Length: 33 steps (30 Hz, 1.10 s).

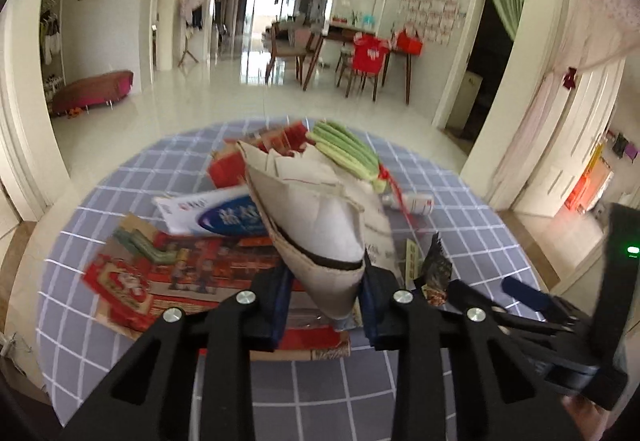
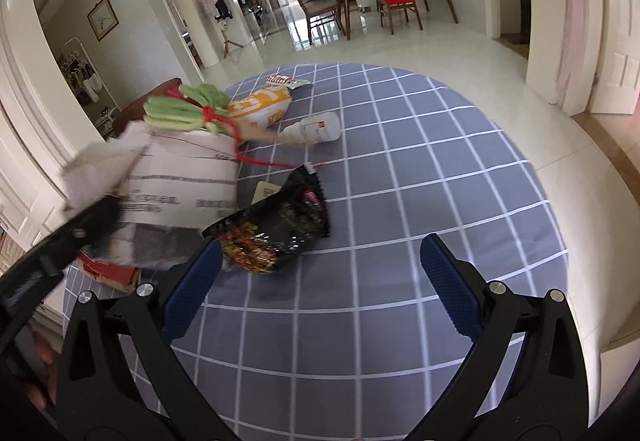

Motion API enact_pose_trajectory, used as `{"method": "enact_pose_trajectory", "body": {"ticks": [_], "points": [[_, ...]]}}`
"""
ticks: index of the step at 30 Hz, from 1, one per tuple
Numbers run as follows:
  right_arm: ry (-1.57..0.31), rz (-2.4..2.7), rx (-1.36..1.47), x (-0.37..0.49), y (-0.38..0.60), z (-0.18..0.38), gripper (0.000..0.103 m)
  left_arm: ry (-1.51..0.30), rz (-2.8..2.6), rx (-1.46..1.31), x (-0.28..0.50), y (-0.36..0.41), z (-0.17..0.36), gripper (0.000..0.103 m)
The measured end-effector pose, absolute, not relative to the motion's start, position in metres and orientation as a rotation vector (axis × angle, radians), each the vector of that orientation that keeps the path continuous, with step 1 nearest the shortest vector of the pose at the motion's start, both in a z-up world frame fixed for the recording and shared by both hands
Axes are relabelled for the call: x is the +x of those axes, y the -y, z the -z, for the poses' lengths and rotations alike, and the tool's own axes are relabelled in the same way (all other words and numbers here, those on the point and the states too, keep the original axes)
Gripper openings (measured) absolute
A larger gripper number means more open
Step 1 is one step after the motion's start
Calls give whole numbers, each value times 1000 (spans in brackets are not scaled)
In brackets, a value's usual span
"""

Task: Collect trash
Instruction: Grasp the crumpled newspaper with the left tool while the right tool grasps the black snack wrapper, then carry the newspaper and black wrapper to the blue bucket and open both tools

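Note:
My left gripper (image 1: 324,301) is shut on a crumpled grey-white cardboard piece (image 1: 320,225) and holds it above the round table. The same cardboard (image 2: 180,177) shows at the left of the right wrist view. Under it lie red printed packaging (image 1: 168,281), a white and blue tube box (image 1: 212,215), a green ribbed wrapper (image 1: 344,149) and a small white bottle (image 1: 416,201). My right gripper (image 2: 320,281) is open and empty over the cloth, just right of a black snack bag (image 2: 276,233). A white bottle (image 2: 316,129) and a yellow-white bag (image 2: 260,107) lie farther back.
The table wears a blue-grey checked cloth (image 2: 420,181). The right gripper's body (image 1: 560,321) sits close to the right of my left gripper. Beyond the table are a tiled floor, a dining table with chairs (image 1: 360,57) and doorways.

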State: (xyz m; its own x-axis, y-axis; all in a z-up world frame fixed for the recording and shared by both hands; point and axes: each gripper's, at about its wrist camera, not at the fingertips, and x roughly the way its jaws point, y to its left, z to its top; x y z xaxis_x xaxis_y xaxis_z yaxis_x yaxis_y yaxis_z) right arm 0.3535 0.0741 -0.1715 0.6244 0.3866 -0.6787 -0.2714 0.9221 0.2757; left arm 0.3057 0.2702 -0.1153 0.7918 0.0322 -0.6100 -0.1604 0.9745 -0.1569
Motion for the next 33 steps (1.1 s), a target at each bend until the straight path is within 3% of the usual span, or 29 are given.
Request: {"method": "enact_pose_trajectory", "body": {"ticks": [14,16,17,19,21,27,33], "points": [[-895,-355,86,388,-101,179,96,-482,-252,-195,263,-285,83,28],[-895,-344,39,388,-107,179,83,-493,-242,-198,262,-286,81,28],[-891,-344,25,387,-109,177,71,-491,-234,-211,262,-286,80,28],[-888,-361,12,386,-110,177,63,-487,-239,-208,258,-286,81,28],[-885,-398,23,384,-110,176,29,-470,-263,-202,252,-286,79,28],[-841,-427,80,369,-92,168,12,-413,-331,-193,234,-286,60,28],[-804,-439,143,349,-59,159,10,-401,-281,-191,225,-263,44,28]]}}
